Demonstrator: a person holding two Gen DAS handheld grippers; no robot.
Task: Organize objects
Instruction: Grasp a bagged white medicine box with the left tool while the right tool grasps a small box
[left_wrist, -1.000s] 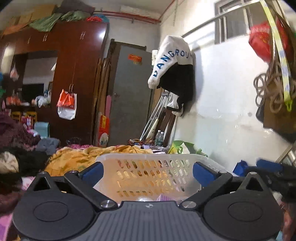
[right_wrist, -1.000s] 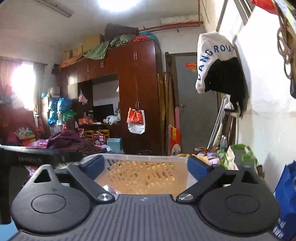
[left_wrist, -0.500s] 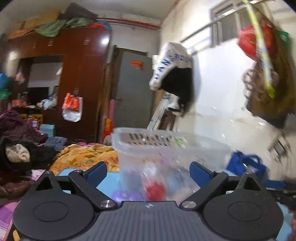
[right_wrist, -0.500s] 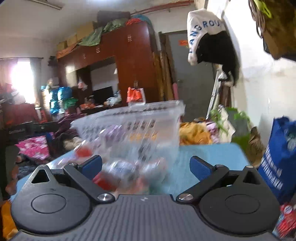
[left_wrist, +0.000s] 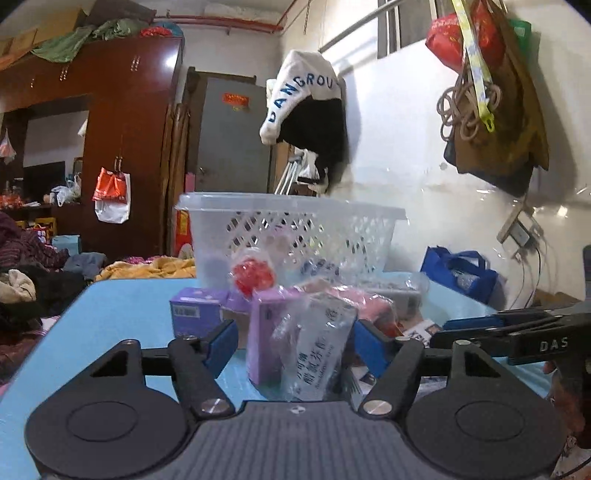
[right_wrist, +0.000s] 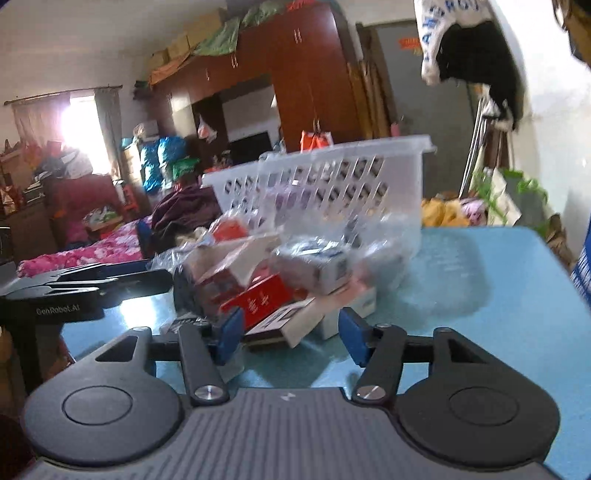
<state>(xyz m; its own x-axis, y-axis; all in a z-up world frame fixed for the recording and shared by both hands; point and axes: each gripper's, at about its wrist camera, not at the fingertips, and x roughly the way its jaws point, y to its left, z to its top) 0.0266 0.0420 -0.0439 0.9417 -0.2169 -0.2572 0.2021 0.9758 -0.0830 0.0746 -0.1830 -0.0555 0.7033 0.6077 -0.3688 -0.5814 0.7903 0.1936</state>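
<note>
A light blue tabletop (left_wrist: 110, 314) carries a heap of small boxes and plastic-wrapped packets (left_wrist: 295, 325) just beyond the fingers (left_wrist: 221, 341), with a white lattice basket (left_wrist: 291, 236) standing behind the heap.

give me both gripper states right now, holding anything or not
Left gripper: open, holding nothing, a clear packet lies between its fingers.
Right gripper: open, holding nothing.
</note>
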